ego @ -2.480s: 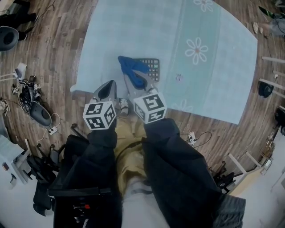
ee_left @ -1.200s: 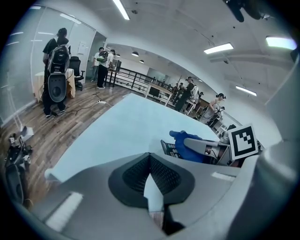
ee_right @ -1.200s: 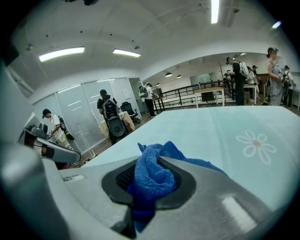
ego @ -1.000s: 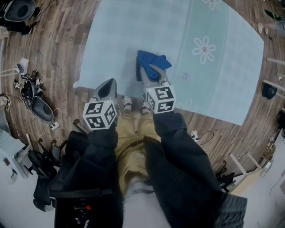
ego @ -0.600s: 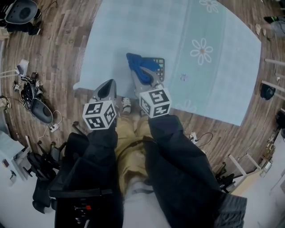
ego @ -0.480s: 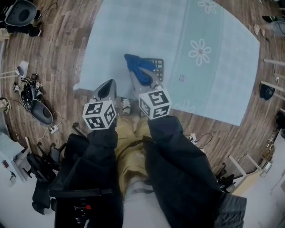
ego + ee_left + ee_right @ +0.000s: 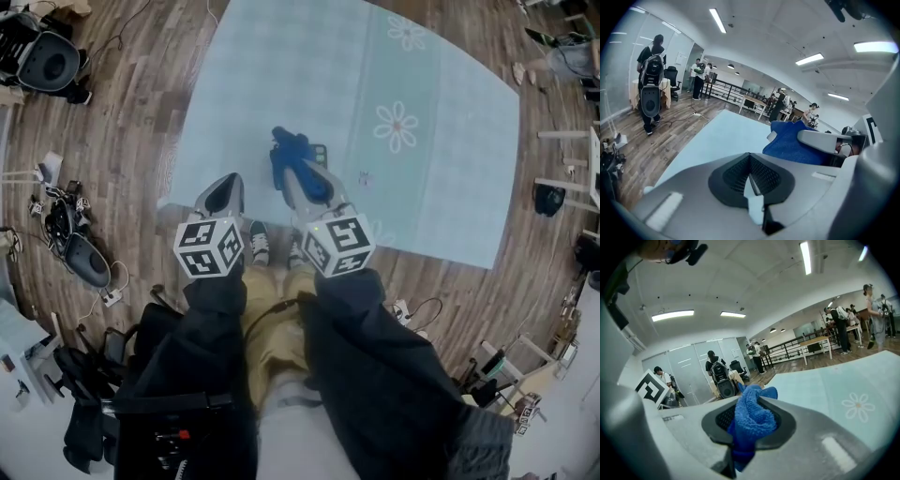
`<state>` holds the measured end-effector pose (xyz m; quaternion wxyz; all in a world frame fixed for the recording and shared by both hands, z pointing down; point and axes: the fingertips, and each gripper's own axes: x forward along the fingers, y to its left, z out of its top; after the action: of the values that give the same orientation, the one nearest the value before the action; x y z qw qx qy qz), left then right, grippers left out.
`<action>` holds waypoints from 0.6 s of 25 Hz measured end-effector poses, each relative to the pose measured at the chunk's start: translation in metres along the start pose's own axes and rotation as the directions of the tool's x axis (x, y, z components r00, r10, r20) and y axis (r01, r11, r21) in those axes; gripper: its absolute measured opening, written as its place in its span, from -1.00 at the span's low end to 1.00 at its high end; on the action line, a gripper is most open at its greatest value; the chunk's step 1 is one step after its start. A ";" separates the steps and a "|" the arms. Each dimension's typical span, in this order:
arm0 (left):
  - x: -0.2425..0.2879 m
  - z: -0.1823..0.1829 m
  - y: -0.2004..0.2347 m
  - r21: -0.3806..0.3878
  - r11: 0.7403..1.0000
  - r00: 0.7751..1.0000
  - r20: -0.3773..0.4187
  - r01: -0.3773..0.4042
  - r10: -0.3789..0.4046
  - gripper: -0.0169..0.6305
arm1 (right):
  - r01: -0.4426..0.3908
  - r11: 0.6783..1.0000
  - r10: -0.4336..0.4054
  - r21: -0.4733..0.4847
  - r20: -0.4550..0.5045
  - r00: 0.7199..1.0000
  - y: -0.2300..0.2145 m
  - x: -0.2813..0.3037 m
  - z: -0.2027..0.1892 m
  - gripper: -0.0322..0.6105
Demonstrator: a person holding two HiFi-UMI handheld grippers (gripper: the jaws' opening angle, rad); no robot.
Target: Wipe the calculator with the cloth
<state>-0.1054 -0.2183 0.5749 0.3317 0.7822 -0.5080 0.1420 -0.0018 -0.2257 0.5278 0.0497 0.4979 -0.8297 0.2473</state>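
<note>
Right claw (image 7: 300,172): clamped on the cloth (image 7: 291,153). In the right gripper view a thick blue fold is seen pinched between the jaws and bulging out above them.
Cloth: blue and bunched, pressed down on the sheet (image 7: 253,84) near its middle, just ahead of the right claw.
Calculator (image 7: 320,153): almost wholly covered by the cloth. Only a dark strip of keys is seen at the cloth's right edge. It lies flat on the sheet.
Left claw (image 7: 751,174): jaws drawn fully together, with nothing held between them. It is held over the near left part of the sheet, beside the right claw and apart from the cloth.
Sheet: pale blue and spread flat, with wooden floor (image 7: 112,103) seen around it. A white flower print (image 7: 397,126) is seen to the right of the cloth.
Shoes (image 7: 259,246): seen at the sheet's near edge, between the two marker cubes.
People: several are seen standing far off in both gripper views.
</note>
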 end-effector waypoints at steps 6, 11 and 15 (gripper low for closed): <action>-0.009 0.045 -0.029 0.041 0.998 0.995 0.084 0.048 -0.051 -0.95 | 0.096 0.995 -0.095 -0.011 0.074 0.993 -0.009 -0.037 0.048 -0.73; -0.020 0.083 -0.053 0.086 0.993 0.984 0.153 0.077 -0.090 -0.95 | 0.156 0.988 -0.153 -0.011 0.141 0.978 -0.014 -0.062 0.085 -0.73; -0.028 0.111 -0.067 0.124 0.987 0.970 0.210 0.100 -0.124 -0.95 | 0.184 0.983 -0.175 -0.026 0.197 0.965 -0.014 -0.077 0.112 -0.73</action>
<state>-0.0716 -0.2544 0.4519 0.2369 0.8380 -0.4873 0.0652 0.0670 -0.2208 0.4103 0.0018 0.5916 -0.7872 0.1740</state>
